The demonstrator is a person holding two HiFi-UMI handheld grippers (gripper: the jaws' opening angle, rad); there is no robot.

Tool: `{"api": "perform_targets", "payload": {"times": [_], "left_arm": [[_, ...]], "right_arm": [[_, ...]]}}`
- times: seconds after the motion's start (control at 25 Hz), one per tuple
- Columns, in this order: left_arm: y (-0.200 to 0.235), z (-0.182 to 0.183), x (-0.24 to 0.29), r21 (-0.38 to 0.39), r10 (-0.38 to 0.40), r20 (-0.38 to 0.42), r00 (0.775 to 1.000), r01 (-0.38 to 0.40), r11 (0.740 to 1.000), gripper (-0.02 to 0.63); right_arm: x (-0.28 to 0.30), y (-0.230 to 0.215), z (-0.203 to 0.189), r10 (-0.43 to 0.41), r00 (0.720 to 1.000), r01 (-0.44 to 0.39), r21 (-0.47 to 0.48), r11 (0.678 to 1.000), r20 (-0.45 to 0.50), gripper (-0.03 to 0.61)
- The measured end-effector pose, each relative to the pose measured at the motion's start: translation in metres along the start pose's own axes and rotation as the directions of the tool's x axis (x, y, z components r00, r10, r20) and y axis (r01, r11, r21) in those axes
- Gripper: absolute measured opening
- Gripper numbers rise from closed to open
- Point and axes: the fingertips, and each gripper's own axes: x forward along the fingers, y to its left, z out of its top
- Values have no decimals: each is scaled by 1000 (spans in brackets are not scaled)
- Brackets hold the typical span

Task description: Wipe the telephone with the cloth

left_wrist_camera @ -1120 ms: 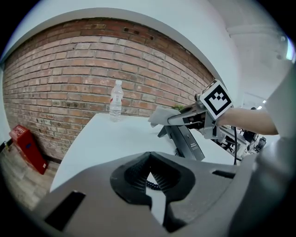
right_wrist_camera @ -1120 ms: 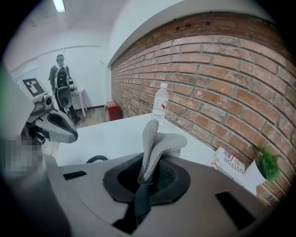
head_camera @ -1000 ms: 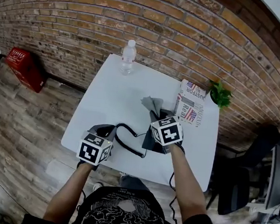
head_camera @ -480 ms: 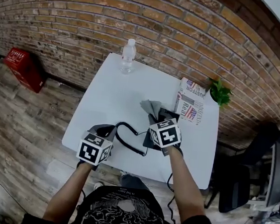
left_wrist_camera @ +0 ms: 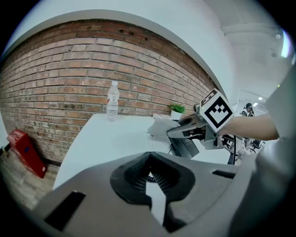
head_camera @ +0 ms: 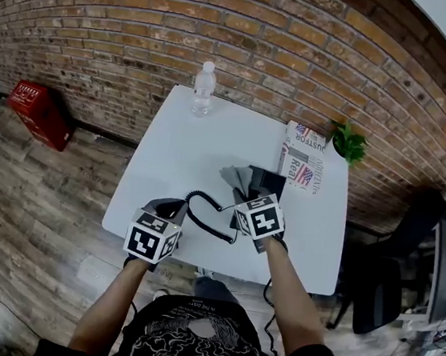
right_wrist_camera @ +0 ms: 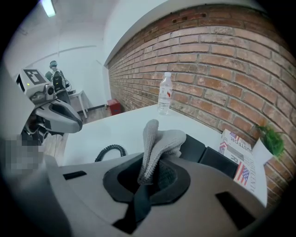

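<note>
The black telephone (head_camera: 265,179) lies right of the middle of the white table (head_camera: 174,147), and its coiled cord (head_camera: 202,215) loops toward the front edge. My right gripper (head_camera: 247,194) is over the phone's near left side, shut on the grey cloth (head_camera: 237,176). In the right gripper view the cloth (right_wrist_camera: 155,143) sticks up from between the jaws, with the phone (right_wrist_camera: 203,150) just behind it. My left gripper (head_camera: 169,207) hovers at the front left edge, left of the cord. Its jaws (left_wrist_camera: 149,166) stand together with nothing in them.
A water bottle (head_camera: 205,89) stands at the table's far edge by the brick wall. A newspaper (head_camera: 302,159) and a small potted plant (head_camera: 349,147) occupy the far right corner. A red crate (head_camera: 36,106) sits on the floor at left, and a black chair (head_camera: 409,236) at right.
My right gripper has drawn the cloth a little toward me and to the left over the phone. The left gripper has barely moved.
</note>
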Motion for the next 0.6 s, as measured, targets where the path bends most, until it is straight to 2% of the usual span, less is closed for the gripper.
{"api": "perform_targets", "payload": {"times": [0.6], "left_arm": [[-15, -16, -9, 18, -24, -23, 999, 24, 1000, 6]], "right_arm": [[-8, 25, -30, 17, 1000, -16, 34, 999, -21, 11]]}}
